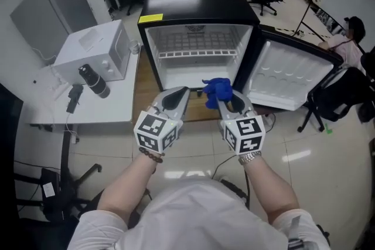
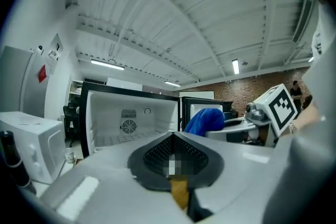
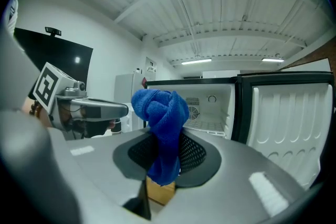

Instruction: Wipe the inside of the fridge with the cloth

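Left tool (image 1: pixel 176 99) shut, empty. Right tool (image 1: pixel 229 103) clamped on bunched blue cloth (image 3: pixel 160 113), just in front of the open fridge (image 1: pixel 196 70). Suggest leading with the wad, pressing it flat on the fridge floor, and clearing the wire shelf (image 1: pixel 196 54).

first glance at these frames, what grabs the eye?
The bright blue cloth stands out first: it is bunched up and clamped in the right tongs, just in front of the fridge. Behind it the black mini fridge stands wide open, white inside, with its door swung out to the right. The left tongs are shut on nothing, alongside the right ones.
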Available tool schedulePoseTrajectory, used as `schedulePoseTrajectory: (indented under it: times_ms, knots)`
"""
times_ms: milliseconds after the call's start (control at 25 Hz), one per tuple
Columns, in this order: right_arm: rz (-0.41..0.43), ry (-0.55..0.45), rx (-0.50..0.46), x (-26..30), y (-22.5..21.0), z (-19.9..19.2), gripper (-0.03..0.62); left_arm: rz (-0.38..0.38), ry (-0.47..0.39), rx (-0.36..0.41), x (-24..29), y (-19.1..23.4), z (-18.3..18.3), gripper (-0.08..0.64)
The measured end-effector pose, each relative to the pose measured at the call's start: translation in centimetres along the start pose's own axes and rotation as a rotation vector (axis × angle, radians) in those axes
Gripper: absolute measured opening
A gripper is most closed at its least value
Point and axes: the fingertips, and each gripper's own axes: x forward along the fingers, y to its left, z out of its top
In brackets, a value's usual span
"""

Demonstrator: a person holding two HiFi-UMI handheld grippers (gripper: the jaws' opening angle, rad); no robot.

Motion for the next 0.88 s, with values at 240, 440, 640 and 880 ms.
schedulePoseTrajectory:
  times_ms: [240, 440, 640, 880]
  knots:
    - [0.047, -0.005, -0.034, 0.0, 1.5, 1.2, 0.081, 0.057, -0.036, 0.038, -1.8, 0.1, 1.2, 0.003]
    - [0.083, -0.009, -0.056, -0.6, 1.7, 1.9, 0.081, 0.073, -0.034, 0.059, -1.7, -1.1, 1.4, 0.003]
    - [0.109, -0.008, -0.06, -0.8, 1.8, 1.8, 0.081, 0.089, -0.021, 0.067, -1.5, -1.5, 1.3, 0.003]
    - [0.12, -0.01, -0.062, -1.1, 1.2, 1.7, 0.081, 0.104, -0.018, 0.077, -1.1, -2.3, 1.8, 0.003]
